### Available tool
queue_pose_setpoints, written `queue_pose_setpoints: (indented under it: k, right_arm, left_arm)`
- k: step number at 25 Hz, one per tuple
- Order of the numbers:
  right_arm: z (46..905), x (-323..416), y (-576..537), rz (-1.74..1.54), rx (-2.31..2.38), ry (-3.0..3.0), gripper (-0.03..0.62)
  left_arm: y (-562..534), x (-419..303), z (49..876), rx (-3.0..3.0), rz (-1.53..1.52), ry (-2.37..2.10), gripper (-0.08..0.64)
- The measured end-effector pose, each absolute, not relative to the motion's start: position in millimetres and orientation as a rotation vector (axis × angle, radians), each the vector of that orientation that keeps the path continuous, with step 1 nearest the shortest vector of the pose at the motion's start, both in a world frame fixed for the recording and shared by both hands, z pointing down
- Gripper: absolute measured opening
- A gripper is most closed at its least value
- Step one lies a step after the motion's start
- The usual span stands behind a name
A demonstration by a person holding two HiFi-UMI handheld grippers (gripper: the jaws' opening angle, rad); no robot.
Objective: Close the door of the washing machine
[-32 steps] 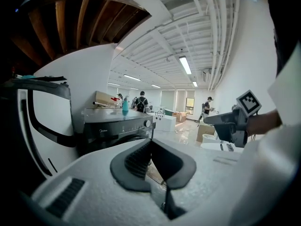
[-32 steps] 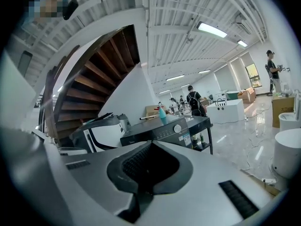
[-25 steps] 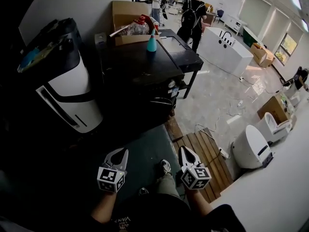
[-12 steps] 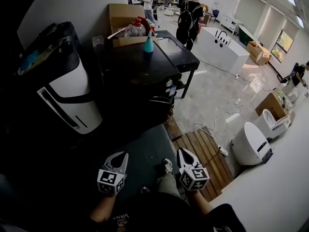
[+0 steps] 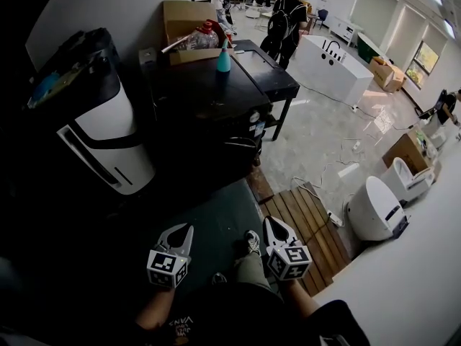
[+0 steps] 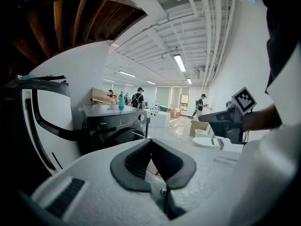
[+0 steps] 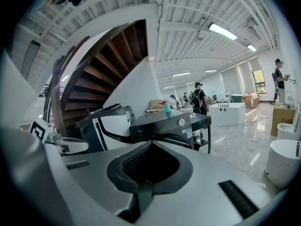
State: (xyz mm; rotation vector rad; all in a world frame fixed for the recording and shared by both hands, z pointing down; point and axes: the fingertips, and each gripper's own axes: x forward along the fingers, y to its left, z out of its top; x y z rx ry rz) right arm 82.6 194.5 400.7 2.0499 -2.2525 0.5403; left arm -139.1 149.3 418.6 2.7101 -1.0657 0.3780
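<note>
The black front-loading washing machine stands ahead of me, past a dark mat. Its round door on the front appears to stand ajar, also in the left gripper view and the right gripper view. My left gripper and right gripper are held low side by side, well short of the washer. Both are shut and hold nothing. The left gripper's own jaws and the right gripper's own jaws meet at their tips, pointing toward the washer.
A teal bottle and a cardboard box sit on the washer top. A white-and-black appliance stands to its left and a black table to its right. There is a wooden pallet, a white toilet, and people at the back.
Both grippers have edged slightly toward the washer and stay shut. The person with the backpack has walked a little farther away.
</note>
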Motion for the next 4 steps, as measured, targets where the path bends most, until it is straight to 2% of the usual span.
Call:
queue_pose_setpoints:
  k: [4]
  right_arm:
    - [404.0, 80.4, 195.2, 0.541, 2.05, -2.251, -0.002]
  left_arm:
    - [151.3, -138.2, 419.7, 2.717, 0.383, -1.056, 0.011]
